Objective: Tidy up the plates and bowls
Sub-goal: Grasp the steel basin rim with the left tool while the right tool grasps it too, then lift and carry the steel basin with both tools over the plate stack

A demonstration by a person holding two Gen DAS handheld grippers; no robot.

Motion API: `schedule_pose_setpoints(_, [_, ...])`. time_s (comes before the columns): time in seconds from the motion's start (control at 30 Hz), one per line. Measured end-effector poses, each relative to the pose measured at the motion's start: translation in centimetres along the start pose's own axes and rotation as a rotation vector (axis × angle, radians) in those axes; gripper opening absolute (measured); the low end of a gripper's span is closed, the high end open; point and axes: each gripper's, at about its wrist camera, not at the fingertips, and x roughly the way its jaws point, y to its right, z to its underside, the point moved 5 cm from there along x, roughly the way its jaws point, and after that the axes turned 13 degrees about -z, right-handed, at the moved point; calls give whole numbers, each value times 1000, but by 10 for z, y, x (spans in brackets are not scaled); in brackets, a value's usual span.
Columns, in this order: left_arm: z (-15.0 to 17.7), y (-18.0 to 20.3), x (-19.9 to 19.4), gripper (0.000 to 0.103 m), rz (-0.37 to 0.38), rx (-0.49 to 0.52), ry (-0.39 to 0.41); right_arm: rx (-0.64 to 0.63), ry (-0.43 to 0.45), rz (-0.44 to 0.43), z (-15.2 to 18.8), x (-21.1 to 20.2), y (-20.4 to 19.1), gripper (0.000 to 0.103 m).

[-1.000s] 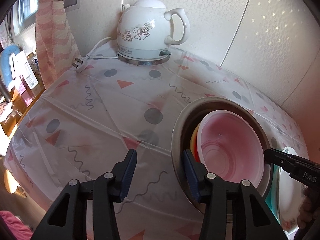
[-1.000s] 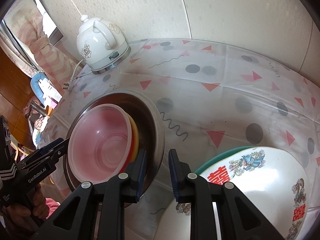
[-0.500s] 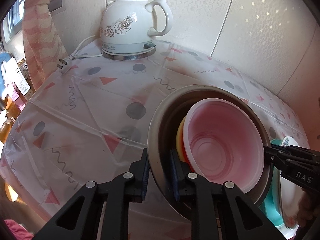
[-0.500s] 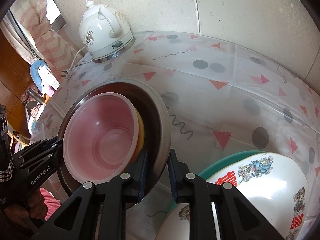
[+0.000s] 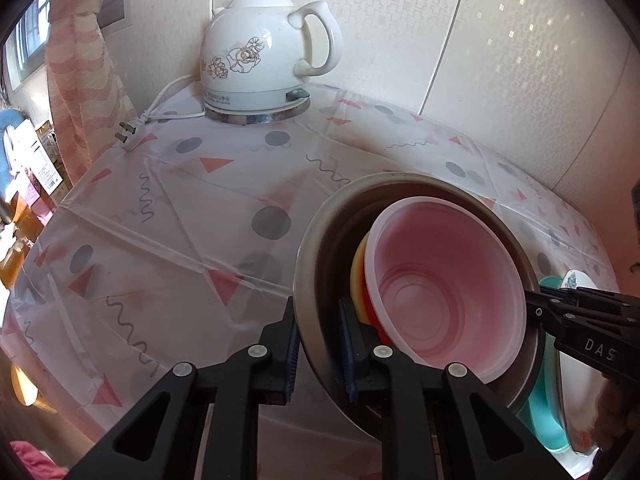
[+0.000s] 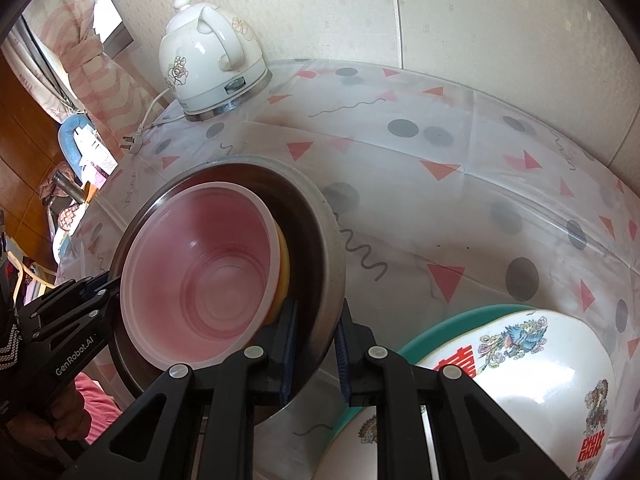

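Note:
A large steel bowl (image 5: 308, 280) (image 6: 320, 248) holds a stack of smaller bowls: a pink one (image 5: 444, 280) (image 6: 208, 264) on top, yellow (image 5: 356, 276) and red ones under it. My left gripper (image 5: 320, 344) is shut on the steel bowl's left rim. My right gripper (image 6: 314, 344) is shut on its opposite rim and also shows in the left wrist view (image 5: 538, 300). The bowl is tilted and held above the table. A white decorated plate (image 6: 520, 376) lies on a teal plate (image 6: 440, 324) at the right.
A white electric kettle (image 5: 264, 52) (image 6: 208, 56) stands on its base at the back by the wall, its cord and plug (image 5: 128, 136) trailing left. The patterned tablecloth (image 5: 180, 220) covers the table. Curtains and clutter lie beyond the left edge.
Both grippers closed onto the steel bowl's rim, left one from wide open. The bowl has since risen and tilted, and the kettle appears nearer.

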Motion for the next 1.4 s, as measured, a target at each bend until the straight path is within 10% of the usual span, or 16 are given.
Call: schedule_pose_setpoints(1.4, [-6, 14, -66, 17, 56, 13, 114, 11, 128, -18, 11, -69, -8, 17])
